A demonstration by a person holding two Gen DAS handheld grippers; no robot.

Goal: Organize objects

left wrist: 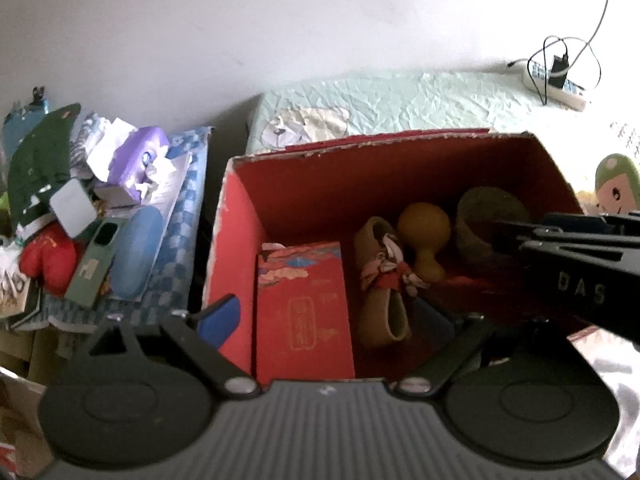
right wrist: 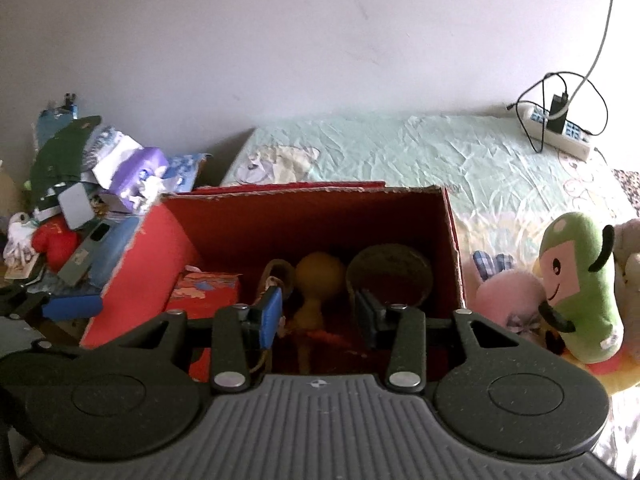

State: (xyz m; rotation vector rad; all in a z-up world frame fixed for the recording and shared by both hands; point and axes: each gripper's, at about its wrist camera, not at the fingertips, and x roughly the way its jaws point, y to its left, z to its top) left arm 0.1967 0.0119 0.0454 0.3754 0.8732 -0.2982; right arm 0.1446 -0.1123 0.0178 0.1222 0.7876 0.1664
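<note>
**Both grippers spread over the red box**

The open red cardboard box [left wrist: 248,216] sits mid-frame on the bed, holding a red packet [left wrist: 304,308], tan shoe [left wrist: 380,280], yellow gourd [left wrist: 424,224] and round woven basket [left wrist: 480,216]. Left gripper [left wrist: 340,316] gapes wide; right gripper [right wrist: 322,312] is parted, empty. Only the right view shows the green plush toy [right wrist: 580,284] (lower right) whole.

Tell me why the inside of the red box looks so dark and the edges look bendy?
Left wrist view: the red box's walls shade its floor, so the yellow gourd looks dim; the right claw is blurry. Right wrist view: the fisheye lens curves the edges and darkens the corners, while the bedsheet looks bright.
</note>
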